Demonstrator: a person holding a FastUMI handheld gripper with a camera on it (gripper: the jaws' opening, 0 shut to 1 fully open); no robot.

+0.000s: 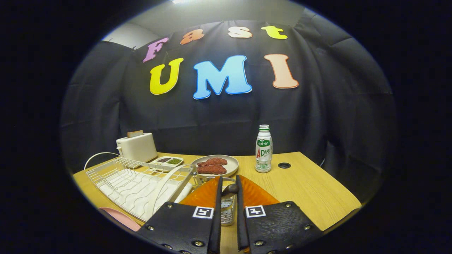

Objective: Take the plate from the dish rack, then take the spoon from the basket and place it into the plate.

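Note:
My gripper [229,179] has its two black fingers drawn close together, shut on the dark rounded end of the spoon [230,189], which fills the gap just behind the tips. Directly under the spoon, seen between the fingers, is the metal cutlery basket [226,211] at the near end of the white wire dish rack [134,185]. An orange plate [255,194] lies flat on the wooden table, showing on both sides of the fingers just beyond the basket. The spoon's lower part is hidden by the fingers.
A beige plate [231,162] holding meat slices lies beyond the orange plate. To its right stands a white bottle [263,149] near a cable hole [284,165]. A toaster [137,147] and a small two-part sauce dish [167,161] sit behind the rack. Something pink [118,216] lies by the rack's near corner.

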